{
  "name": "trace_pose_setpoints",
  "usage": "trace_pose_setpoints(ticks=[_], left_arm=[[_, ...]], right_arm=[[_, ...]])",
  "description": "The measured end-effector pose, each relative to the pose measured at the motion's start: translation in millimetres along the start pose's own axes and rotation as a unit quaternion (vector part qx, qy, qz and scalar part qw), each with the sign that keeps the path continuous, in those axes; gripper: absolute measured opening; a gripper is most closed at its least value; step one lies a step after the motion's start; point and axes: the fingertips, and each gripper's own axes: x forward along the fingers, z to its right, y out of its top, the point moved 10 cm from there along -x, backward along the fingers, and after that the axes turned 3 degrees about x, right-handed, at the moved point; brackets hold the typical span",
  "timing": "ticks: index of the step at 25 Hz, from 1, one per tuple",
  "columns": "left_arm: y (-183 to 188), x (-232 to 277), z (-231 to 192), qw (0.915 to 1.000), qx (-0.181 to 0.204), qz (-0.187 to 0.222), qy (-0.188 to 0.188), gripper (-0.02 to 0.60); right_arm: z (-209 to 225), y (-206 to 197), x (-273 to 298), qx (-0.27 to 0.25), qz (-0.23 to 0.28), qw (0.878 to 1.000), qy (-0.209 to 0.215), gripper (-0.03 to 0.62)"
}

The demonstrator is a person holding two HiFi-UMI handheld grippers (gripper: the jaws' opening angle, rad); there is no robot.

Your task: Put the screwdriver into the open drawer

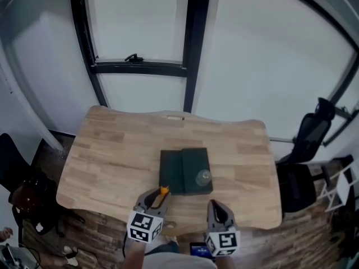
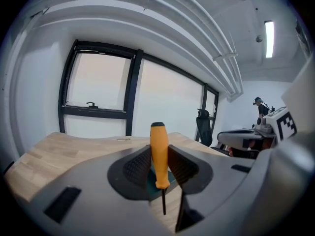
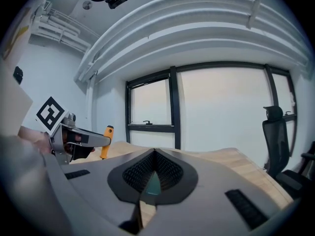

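Observation:
An orange-handled screwdriver (image 1: 164,191) stands upright between the jaws of my left gripper (image 1: 160,195), shaft pointing down. In the left gripper view the handle (image 2: 159,151) is pressed between both pads of the left gripper (image 2: 158,168). A dark green drawer unit (image 1: 185,171) lies on the wooden table (image 1: 112,150) just beyond both grippers; its left part looks lower and flatter, and a small clear round thing (image 1: 203,177) rests on its right part. My right gripper (image 1: 216,207) is at the table's near edge, right of the left one. Its jaws meet at the tips with nothing held (image 3: 154,173).
The right gripper view shows the left gripper (image 3: 78,139) with the screwdriver (image 3: 105,141) off to the left. Black office chairs (image 1: 305,144) stand at the table's right end, and a dark seat with a bag (image 1: 22,195) at the left. A black-framed window (image 1: 140,66) is behind the table.

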Motion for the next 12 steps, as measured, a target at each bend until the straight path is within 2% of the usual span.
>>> trace_pose_setpoints(ticks=[4, 12], left_arm=[[12.2, 21.9, -22.7, 0.9998, 0.018, 0.006, 0.000, 0.109], [15.9, 49.9, -44.6, 0.9998, 0.017, 0.004, -0.012, 0.107]], right_arm=[[4.4, 11.9, 30.2, -0.006, 0.008, 1.000, -0.010, -0.003], [2.4, 9.2, 57.2, -0.012, 0.001, 1.000, -0.021, -0.003]])
